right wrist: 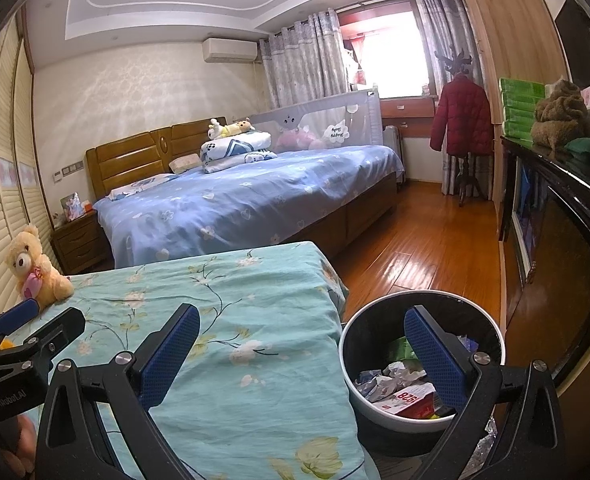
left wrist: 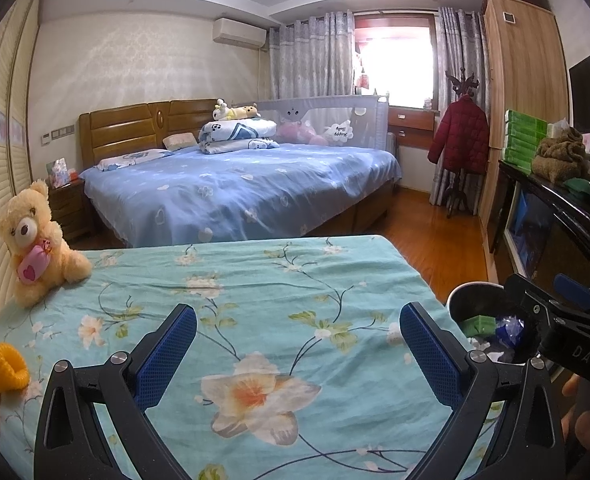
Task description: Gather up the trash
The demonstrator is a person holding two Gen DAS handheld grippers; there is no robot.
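Hovering over the floral sheet (left wrist: 255,280), the left gripper (left wrist: 298,352) is holding its blue pads wide apart with nothing between them, while the right gripper (right wrist: 302,354) is spreading its own just as wide and empty, straddling the sheet's edge and the rim of the trash bin (right wrist: 349,368). The bin is standing on the floor just beside the covered surface, on the right gripper's side and nearer to it, and it is already carrying crumpled paper (right wrist: 391,376), a red and white carton (right wrist: 405,398) and a green wrapper (right wrist: 403,348). No loose litter is showing on the sheet ahead of either pair of fingers, so the collecting is looking close to finished; a yellow knitted piece (left wrist: 6,366) is lying far out to the left gripper's left, and whether it counts as trash I cannot tell. A teddy bear (left wrist: 35,244) is sitting at the sheet's far left corner, a blue-covered bed (left wrist: 235,196) is lying beyond, and the wooden floor (right wrist: 423,256) is shining on the right
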